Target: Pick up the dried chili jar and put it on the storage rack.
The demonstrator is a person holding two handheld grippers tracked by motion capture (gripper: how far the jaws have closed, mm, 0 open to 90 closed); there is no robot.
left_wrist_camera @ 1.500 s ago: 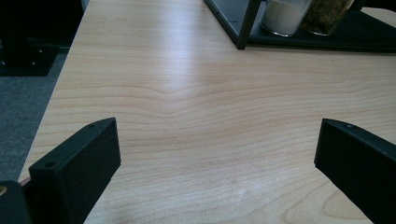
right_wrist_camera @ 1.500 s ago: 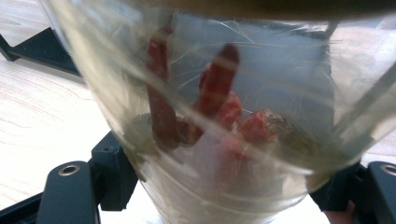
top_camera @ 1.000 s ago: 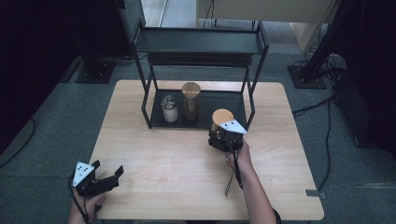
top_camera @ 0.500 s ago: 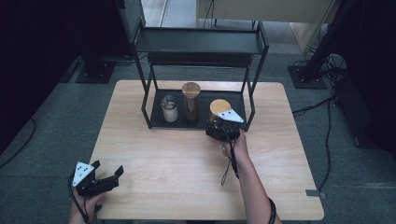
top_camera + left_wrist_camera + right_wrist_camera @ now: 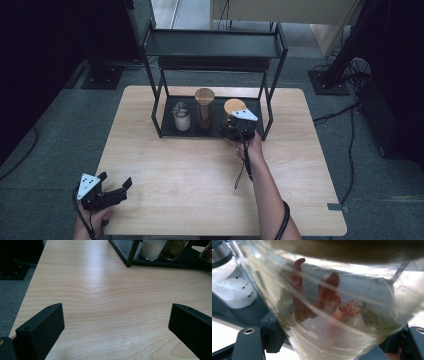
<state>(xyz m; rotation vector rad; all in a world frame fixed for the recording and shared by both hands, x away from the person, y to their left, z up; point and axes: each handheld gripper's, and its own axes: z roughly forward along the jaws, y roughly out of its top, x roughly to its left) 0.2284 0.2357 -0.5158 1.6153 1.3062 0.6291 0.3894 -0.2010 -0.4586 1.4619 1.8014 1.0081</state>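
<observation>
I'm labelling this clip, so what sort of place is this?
Probably a lab or studio set up as a mock kitchen: a bare wooden table on grey carpet, a black metal rack with food jars, and dark equipment stands with cables around.

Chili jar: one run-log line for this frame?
right gripper: shut on chili jar, at shelf rack bottom tier | left gripper: open, idle | white-filled jar, tall jar: on tier

A pale wooden table (image 5: 200,180) stood on grey carpet (image 5: 60,150). Dark stands (image 5: 102,75) and cables (image 5: 350,125) lay around it, the left side unlit.
</observation>
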